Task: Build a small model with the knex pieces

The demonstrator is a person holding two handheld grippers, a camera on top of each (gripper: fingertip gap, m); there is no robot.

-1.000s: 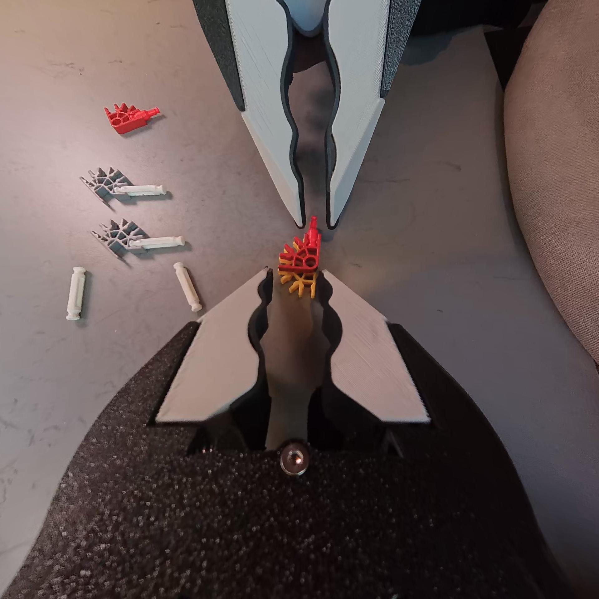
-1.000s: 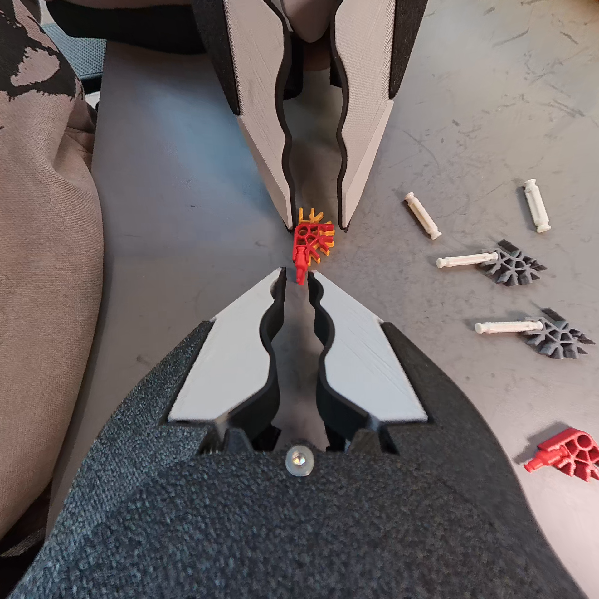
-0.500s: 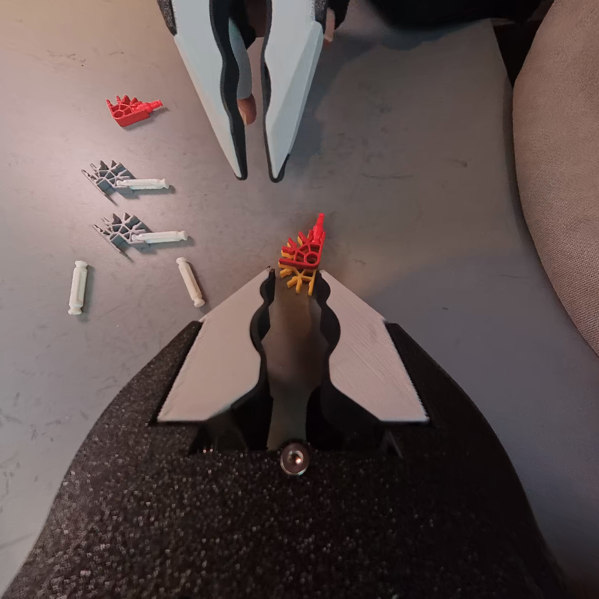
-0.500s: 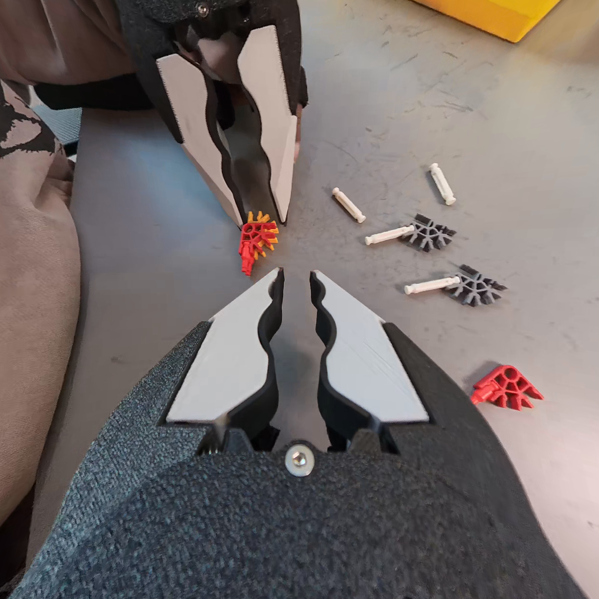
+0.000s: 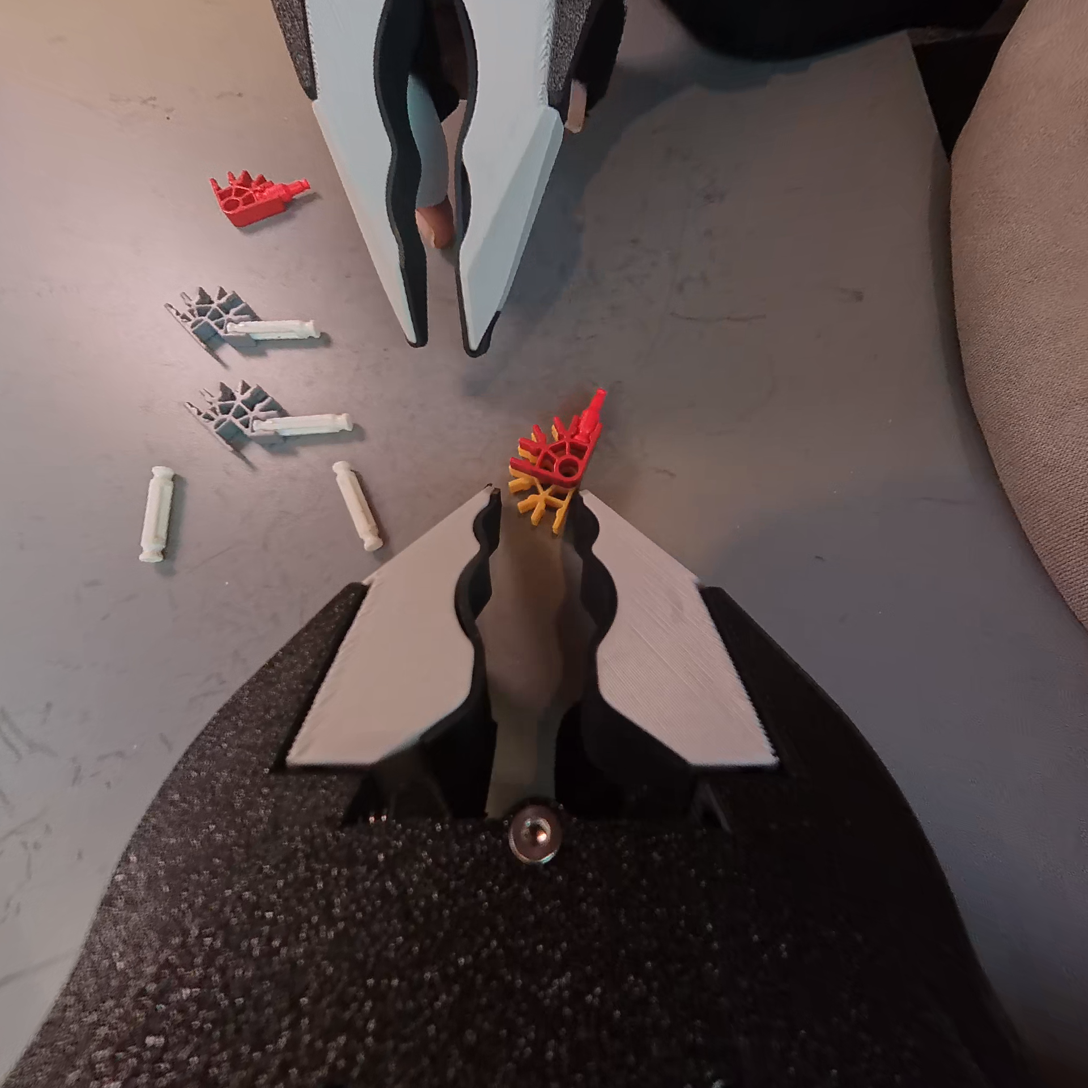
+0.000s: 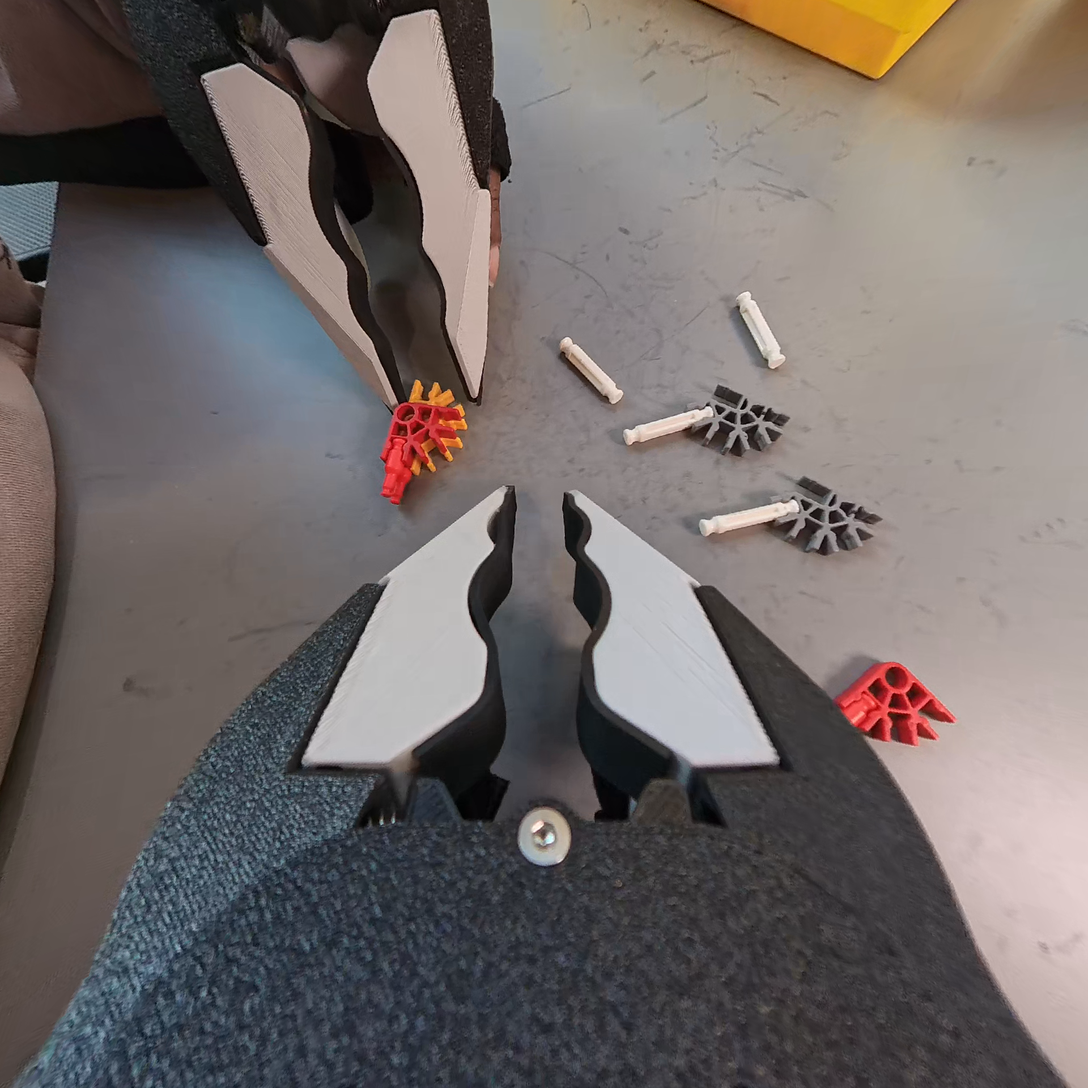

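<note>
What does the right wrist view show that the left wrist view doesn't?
Right only: a yellow box. Left only: a fingertip behind the right tool's gap. Both: the left tool gripping the red and yellow piece, the open right tool, two grey connectors with white rods, two loose white rods, a red connector.

I see a scuffed grey table. On it, right of centre in the right wrist view: two loose white rods, two grey connectors with white rods, a red connector at lower right, a yellow box at upper right.
</note>
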